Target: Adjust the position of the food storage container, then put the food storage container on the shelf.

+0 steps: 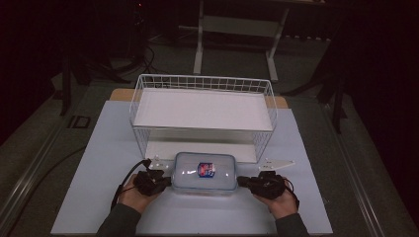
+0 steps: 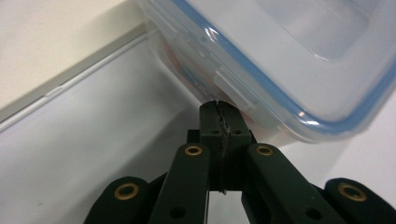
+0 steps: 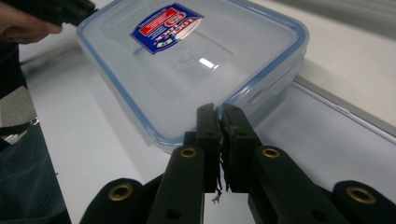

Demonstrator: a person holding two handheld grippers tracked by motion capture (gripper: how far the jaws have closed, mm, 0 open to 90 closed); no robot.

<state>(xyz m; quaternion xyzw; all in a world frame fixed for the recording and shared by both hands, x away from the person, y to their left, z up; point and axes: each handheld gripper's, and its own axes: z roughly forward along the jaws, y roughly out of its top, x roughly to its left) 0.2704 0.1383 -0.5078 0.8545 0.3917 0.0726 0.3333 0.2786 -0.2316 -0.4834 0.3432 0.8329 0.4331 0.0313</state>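
Container (image 1: 204, 172) of clear plastic, with a blue seal along its lid and a blue-red label (image 1: 206, 170) on top, lies flat on the white table surface (image 1: 99, 163), near the front edge and just before the wire basket (image 1: 202, 111). Its short sides point to the left and to the right. The left gripper (image 1: 165, 181) is at the left short side; in the left gripper view its jaws are pressed together, and their tips (image 2: 219, 108) touch the container (image 2: 280, 56) under a lid clip, but whether they pinch something cannot be told. The right gripper (image 1: 242, 181) is at the right short side; in the right gripper view its jaws are also closed, and the tips (image 3: 218, 112) meet the lid rim of the container (image 3: 196, 65). The basket stands right behind, with a white shelf (image 1: 202, 109) in it and an open space under this shelf. To the left, right and front of the container the white surface is free. The person's hands, left hand (image 1: 133, 195) and right hand (image 1: 281, 202), rest at the front edge.
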